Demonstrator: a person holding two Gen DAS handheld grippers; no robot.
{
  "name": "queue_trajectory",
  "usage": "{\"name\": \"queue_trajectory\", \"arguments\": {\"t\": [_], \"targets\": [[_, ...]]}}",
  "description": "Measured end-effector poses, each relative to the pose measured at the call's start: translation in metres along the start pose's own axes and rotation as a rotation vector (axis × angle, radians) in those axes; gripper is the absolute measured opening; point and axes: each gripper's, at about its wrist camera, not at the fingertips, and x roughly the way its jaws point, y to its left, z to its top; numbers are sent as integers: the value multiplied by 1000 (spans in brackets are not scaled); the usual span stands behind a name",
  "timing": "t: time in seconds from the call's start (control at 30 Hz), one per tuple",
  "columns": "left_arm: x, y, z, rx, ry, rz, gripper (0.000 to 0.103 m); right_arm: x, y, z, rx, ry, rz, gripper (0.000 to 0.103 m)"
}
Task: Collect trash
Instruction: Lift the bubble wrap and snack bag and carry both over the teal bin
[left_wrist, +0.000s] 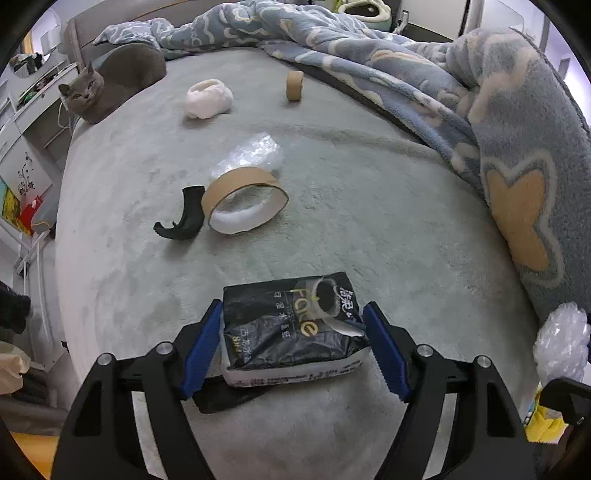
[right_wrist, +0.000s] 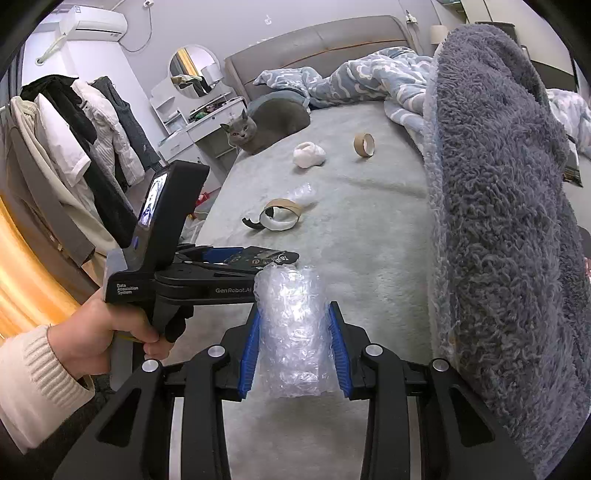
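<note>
On the bed (left_wrist: 332, 229), the left tool (left_wrist: 291, 343) brackets a black tissue pack (left_wrist: 291, 325), pads barely apart from it. Only the right-wrist view shows "GenRobot.AI" lettering and the right tool (right_wrist: 293, 347) clamping bubble wrap (right_wrist: 293, 332).

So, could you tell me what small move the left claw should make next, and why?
Probably close the left claw the rest of the way on the black tissue pack. The pack already sits between its blue pads, one pad seemingly not yet pressing. The right claw is already occupied by bubble wrap.
</note>
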Motion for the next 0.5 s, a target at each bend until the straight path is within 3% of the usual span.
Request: {"name": "queue_trajectory", "arguments": {"t": [0.5], "targets": [[-73, 29, -15, -32, -138, -69, 76, 7, 29, 14, -26, -4, 3, 36]]}}
